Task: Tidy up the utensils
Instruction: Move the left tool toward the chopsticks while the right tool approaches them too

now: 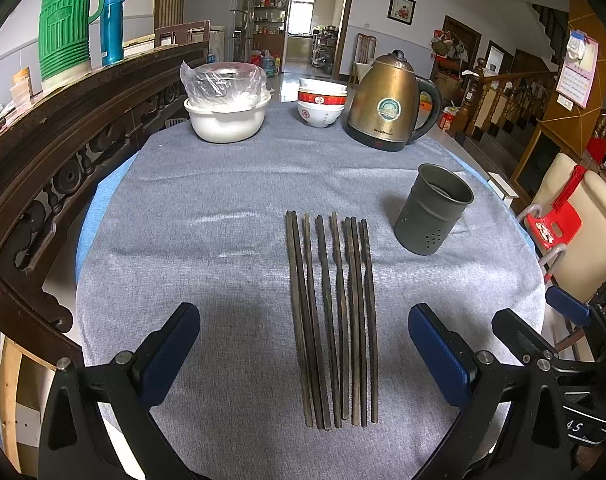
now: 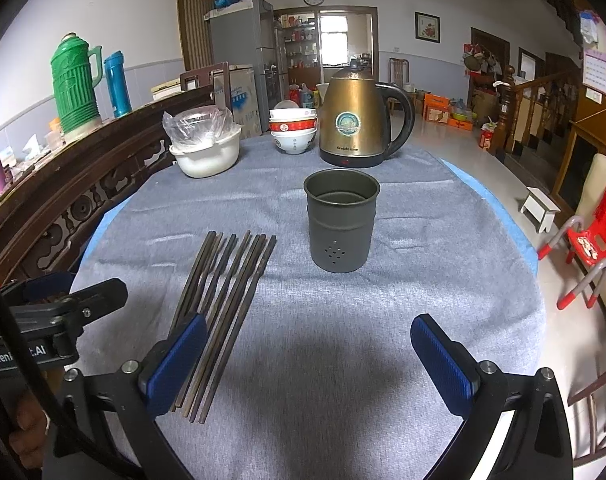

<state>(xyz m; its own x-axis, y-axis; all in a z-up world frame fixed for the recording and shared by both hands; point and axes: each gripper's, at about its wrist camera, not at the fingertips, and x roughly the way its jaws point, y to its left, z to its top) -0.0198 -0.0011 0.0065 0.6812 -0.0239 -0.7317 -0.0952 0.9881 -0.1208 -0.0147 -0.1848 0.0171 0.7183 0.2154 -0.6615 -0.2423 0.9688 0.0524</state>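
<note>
Several dark wooden chopsticks (image 1: pixel 331 316) lie side by side on the grey cloth, pointing away from me; the right wrist view has the chopsticks (image 2: pixel 227 300) left of centre. A dark grey metal holder cup (image 1: pixel 433 210) with small holes stands upright to their right, and its inside looks empty in the right wrist view, where the cup (image 2: pixel 340 220) is straight ahead. My left gripper (image 1: pixel 303 344) is open, its fingers either side of the chopsticks' near ends. My right gripper (image 2: pixel 309 354) is open and holds nothing; its left finger covers some chopstick ends.
At the table's far edge stand a white pot (image 1: pixel 225 116) with a plastic-wrapped lid, stacked bowls (image 1: pixel 322 106) and a brass kettle (image 1: pixel 391 104). A carved wooden rail (image 1: pixel 63 168) runs along the left. A red stool (image 2: pixel 583 248) stands beyond the right edge.
</note>
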